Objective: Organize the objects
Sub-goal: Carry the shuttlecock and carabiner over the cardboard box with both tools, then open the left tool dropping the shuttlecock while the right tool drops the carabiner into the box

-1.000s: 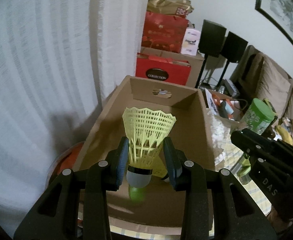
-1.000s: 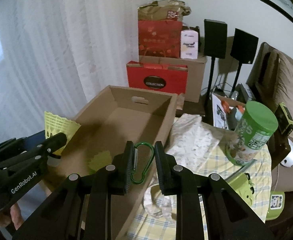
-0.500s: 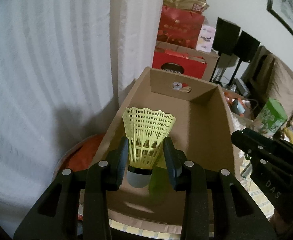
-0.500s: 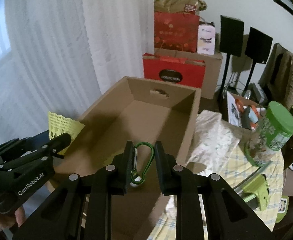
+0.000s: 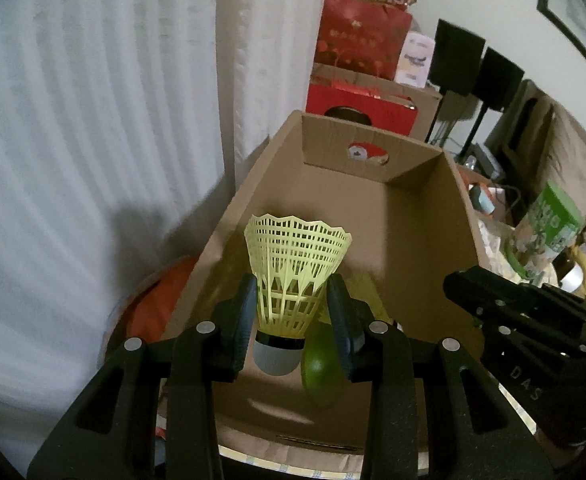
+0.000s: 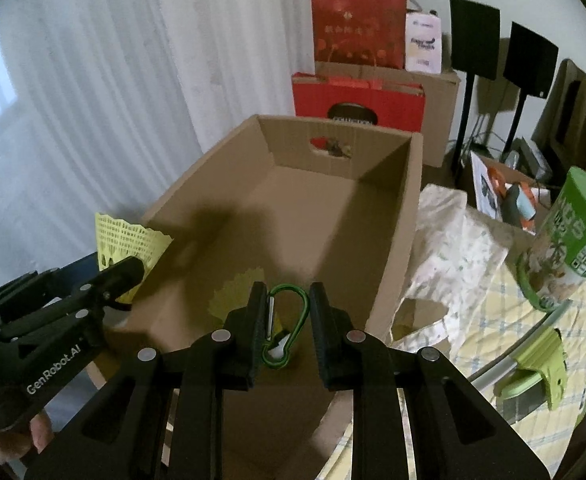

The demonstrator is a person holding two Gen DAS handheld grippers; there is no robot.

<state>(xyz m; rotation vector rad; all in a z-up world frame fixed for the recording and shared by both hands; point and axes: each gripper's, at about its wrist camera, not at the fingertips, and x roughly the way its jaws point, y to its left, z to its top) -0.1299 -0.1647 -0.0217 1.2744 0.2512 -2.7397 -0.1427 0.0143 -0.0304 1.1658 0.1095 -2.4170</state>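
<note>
Left gripper (image 5: 293, 312) pinches a yellow shuttlecock (image 5: 295, 270) by its lower skirt, jaws part-closed on it, above the box's (image 5: 459, 240) near end. Skirt up, cork down, long axis roughly upright. Right gripper (image 6: 285, 320) is clamped nearly shut on a green carabiner (image 6: 287, 326), its long axis running up along the jaws, also over the near end. Risk: the soft skirt could crush or slip under the squeeze, and both grippers crowd the same end, so a bump could knock either piece onto the table. Another shuttlecock (image 6: 239, 294) lies on the box floor beyond.
</note>
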